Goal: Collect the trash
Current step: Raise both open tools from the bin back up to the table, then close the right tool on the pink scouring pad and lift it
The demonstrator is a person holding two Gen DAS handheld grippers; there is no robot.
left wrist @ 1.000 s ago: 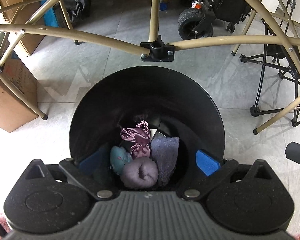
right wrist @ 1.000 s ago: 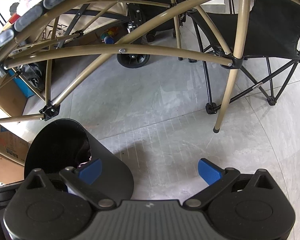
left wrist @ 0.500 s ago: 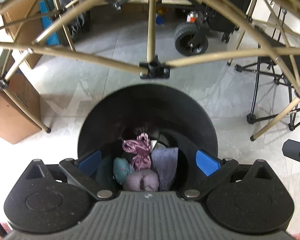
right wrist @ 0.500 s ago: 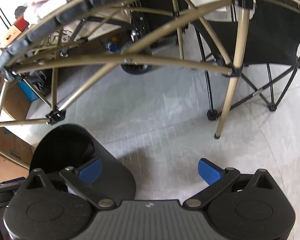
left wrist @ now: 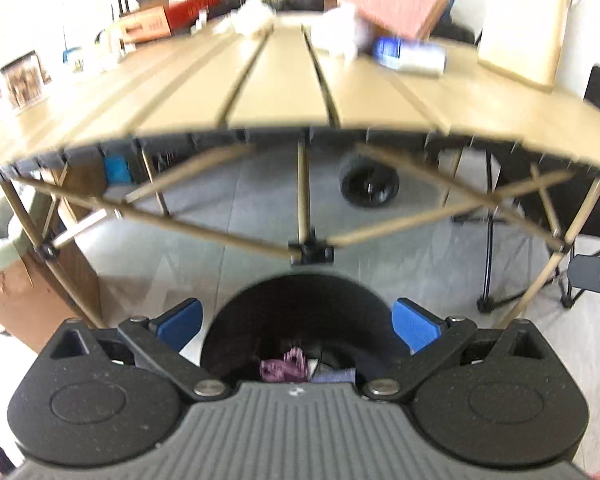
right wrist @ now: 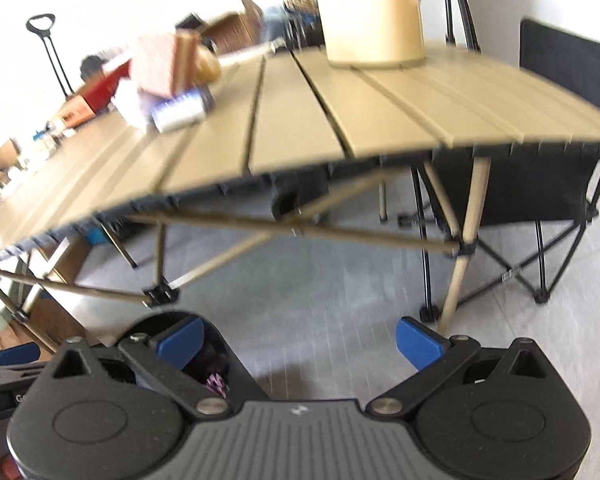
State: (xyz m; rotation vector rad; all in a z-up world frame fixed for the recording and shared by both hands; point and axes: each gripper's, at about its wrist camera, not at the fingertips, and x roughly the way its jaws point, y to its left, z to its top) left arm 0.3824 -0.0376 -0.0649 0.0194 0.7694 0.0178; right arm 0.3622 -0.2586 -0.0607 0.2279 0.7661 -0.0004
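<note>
The left gripper [left wrist: 296, 322] is held with its blue pads spread wide and nothing between them, above the rim of the black trash bin [left wrist: 300, 296] at lower centre. Crumpled purple trash [left wrist: 284, 368] is seen inside the bin. The slatted table's near edge [left wrist: 280, 126] crosses mid-frame, with bare grey floor [left wrist: 420, 264] beneath. A blue-and-white can [left wrist: 410, 54] lies at upper right, blurred. The right gripper [right wrist: 300, 340] is likewise spread and empty over open floor, the bin [right wrist: 216, 360] at lower left.
</note>
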